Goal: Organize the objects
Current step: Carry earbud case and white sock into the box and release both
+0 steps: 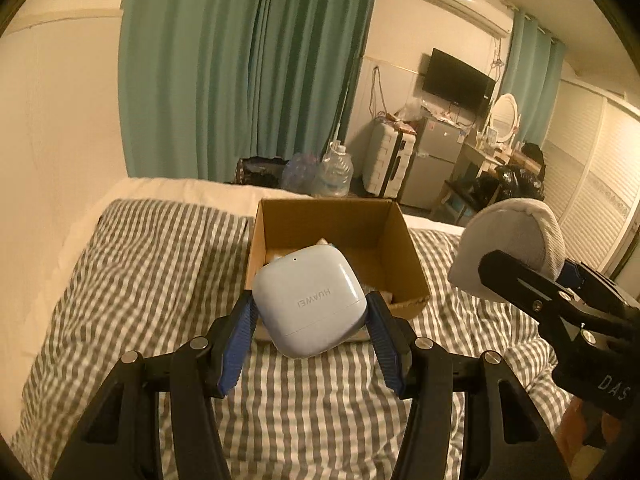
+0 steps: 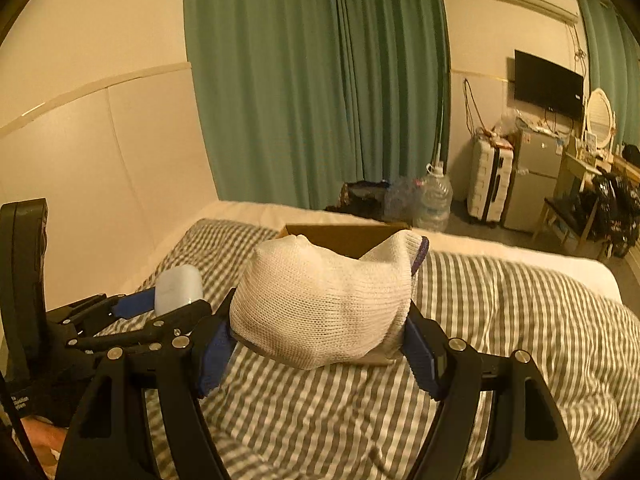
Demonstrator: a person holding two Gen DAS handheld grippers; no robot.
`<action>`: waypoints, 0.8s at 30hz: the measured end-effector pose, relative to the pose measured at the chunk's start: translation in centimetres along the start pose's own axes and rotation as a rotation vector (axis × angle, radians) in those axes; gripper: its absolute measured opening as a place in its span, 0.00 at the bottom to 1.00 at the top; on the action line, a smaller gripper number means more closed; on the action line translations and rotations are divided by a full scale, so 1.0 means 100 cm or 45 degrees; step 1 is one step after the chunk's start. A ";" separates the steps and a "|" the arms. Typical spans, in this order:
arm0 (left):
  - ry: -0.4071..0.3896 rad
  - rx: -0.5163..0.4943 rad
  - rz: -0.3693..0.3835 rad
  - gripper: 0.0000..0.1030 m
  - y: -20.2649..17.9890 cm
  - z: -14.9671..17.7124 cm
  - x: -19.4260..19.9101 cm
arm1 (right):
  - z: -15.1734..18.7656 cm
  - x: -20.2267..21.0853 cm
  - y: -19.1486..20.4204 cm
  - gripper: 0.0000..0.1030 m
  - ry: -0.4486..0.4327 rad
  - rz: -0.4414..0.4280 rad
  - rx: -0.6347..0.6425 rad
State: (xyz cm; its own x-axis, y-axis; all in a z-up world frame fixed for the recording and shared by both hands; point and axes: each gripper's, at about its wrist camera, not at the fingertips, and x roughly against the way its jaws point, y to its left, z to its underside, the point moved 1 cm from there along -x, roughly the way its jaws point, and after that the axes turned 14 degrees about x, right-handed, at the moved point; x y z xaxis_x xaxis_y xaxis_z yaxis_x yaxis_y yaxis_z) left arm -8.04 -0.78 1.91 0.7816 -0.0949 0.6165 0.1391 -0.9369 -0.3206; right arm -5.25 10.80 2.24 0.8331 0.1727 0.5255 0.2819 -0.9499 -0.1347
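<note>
two tools clamped: left tool [image 1: 310, 320] on earbud case [image 1: 310, 304], hinge-end away; right tool [image 2: 320, 336] on sock [image 2: 324, 304], crosswise.

- Both views are dim and carry a warm yellow-orange cast, as from indoor lamp light; the source itself seems to lie out of frame.
- Glare sits on the glossy earbud case [image 1: 310, 302], a small highlight near its upper right edge.
- The striped bed cover [image 1: 140, 264] blurs softly at left in the left wrist view.
- Fisheye bending curves the curtain [image 2: 316, 80] and the walls, and black vignette fills the corners.
- The far furniture looks grainy and low in detail.
</note>
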 end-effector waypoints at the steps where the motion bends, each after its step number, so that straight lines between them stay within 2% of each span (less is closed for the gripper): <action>1: -0.004 -0.008 -0.001 0.55 -0.001 -0.003 -0.003 | -0.003 -0.003 -0.001 0.71 -0.004 0.003 0.004; 5: 0.000 -0.015 -0.002 0.55 -0.003 -0.014 -0.018 | -0.014 -0.020 -0.010 0.71 -0.010 0.004 0.005; 10: 0.007 -0.008 -0.002 0.55 -0.003 -0.024 -0.043 | -0.017 -0.046 -0.033 0.71 0.012 -0.016 -0.073; 24: 0.136 0.006 -0.032 0.55 0.011 -0.027 -0.137 | 0.001 -0.134 -0.070 0.71 0.143 -0.023 -0.074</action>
State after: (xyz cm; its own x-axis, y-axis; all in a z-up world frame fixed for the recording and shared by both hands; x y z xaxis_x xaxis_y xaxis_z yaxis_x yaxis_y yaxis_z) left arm -20.24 -1.43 -5.01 0.7086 -0.1072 0.6974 0.1608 -0.9378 -0.3076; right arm -18.31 15.12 -3.90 0.7684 0.1625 0.6189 0.2657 -0.9609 -0.0775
